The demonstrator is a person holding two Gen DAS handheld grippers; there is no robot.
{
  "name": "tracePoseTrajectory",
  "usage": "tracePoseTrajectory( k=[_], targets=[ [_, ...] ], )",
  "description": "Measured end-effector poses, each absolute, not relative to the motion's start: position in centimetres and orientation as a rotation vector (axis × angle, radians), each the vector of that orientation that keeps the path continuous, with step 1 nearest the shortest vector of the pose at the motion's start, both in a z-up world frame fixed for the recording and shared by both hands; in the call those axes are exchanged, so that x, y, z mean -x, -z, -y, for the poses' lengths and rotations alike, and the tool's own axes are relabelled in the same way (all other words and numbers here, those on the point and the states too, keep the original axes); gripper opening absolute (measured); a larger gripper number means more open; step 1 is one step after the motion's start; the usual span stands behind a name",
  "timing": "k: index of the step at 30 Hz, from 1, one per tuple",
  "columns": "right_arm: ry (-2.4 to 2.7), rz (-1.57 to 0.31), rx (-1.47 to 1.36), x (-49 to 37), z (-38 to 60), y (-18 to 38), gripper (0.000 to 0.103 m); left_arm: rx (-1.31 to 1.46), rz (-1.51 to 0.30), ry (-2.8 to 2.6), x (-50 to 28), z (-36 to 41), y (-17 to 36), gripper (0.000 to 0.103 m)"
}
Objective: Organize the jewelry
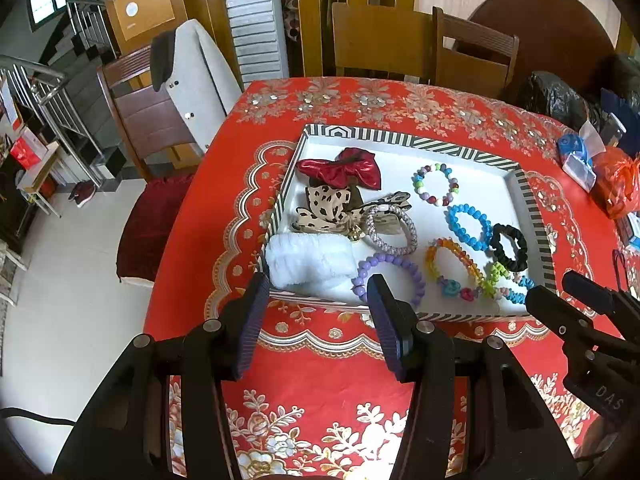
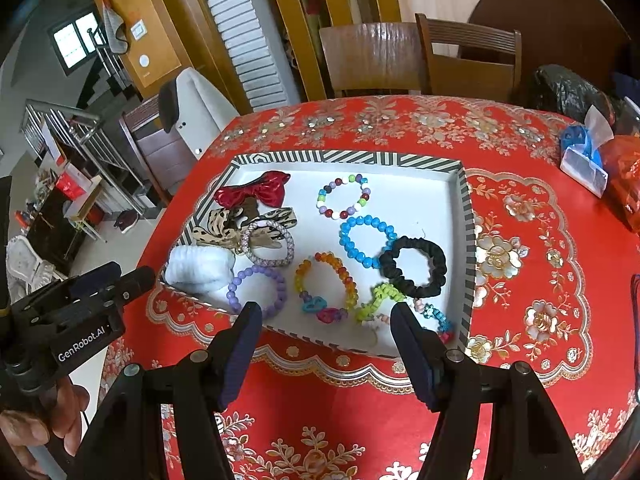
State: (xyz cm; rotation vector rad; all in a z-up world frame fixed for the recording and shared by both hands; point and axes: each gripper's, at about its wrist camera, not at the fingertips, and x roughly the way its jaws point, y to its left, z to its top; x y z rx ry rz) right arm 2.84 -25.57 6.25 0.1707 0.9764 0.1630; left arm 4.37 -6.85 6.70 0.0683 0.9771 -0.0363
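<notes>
I'm hovering both claws, left claw (image 1: 318, 294) and right claw (image 2: 326, 322), half open and holding nothing, over the tray's (image 2: 466, 216) near edge on the worktop (image 2: 520, 360). The purple bead bracelet (image 1: 390, 276) is sitting flat right beyond my left claw's tips, so that hand's looking closer.

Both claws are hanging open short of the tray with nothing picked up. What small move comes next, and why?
Probably ease the right claw forward and down over the orange bracelet. Both claws are empty, the left claw too, and that bracelet lies just beyond the tray's near rim, roughly in line with the right claw.
</notes>
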Motion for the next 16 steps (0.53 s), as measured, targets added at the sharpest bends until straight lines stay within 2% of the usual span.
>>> tracePoseTrajectory(
  k=[16],
  targets=[
    [-0.160, -0.977, -0.170, -2.39, 26.24, -5.82, 0.065, -0.079, -0.975, 0.053, -4.29, 7.05, -6.31, 0.051]
  ],
)
